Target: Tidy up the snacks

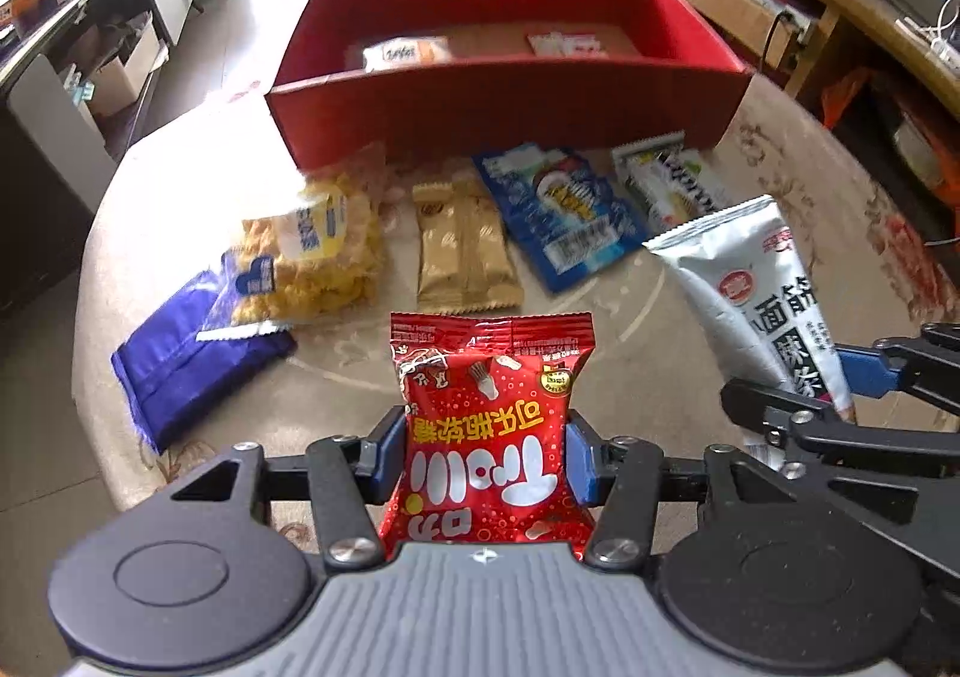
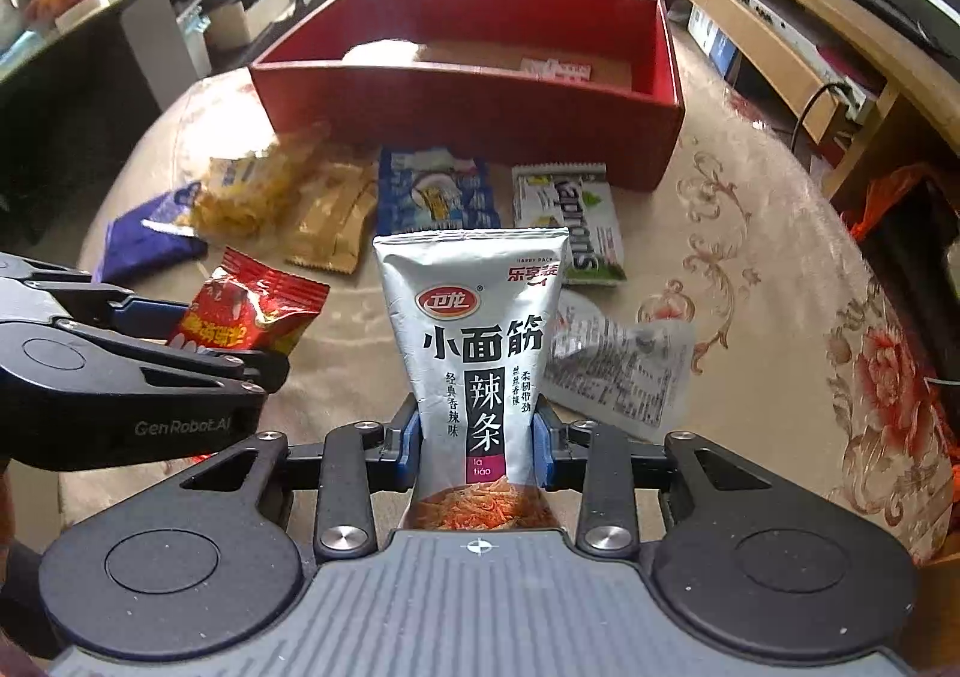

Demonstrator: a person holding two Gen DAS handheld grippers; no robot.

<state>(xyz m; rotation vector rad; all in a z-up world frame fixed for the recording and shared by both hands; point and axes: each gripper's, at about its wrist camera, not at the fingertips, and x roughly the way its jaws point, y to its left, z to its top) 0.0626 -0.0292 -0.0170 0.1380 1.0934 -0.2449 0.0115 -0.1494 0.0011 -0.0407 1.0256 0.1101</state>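
Observation:
My left gripper point(image 1: 482, 452) is shut on a red candy packet point(image 1: 489, 377), which is held just above the cloth. My right gripper point(image 2: 477, 446) is shut on a silver spicy-strip pouch point(image 2: 474, 317), pinched near its bottom and standing upright. In each wrist view the other gripper shows with its load: the right one point(image 1: 840, 395) at the right edge, the left one point(image 2: 198, 341) at the left edge. Ahead stands a red box point(image 1: 504, 107) with two packets point(image 1: 402, 54) on its cardboard floor.
Between me and the box lie a purple packet point(image 1: 180, 353), a yellow crisps bag point(image 1: 318, 257), gold bars point(image 1: 465, 251), a blue packet point(image 1: 564, 209) and a green-white one point(image 1: 666, 179). A second silver pouch point(image 2: 624, 371) lies face down. The round table's floral cloth point(image 2: 750, 257) drops off on both sides.

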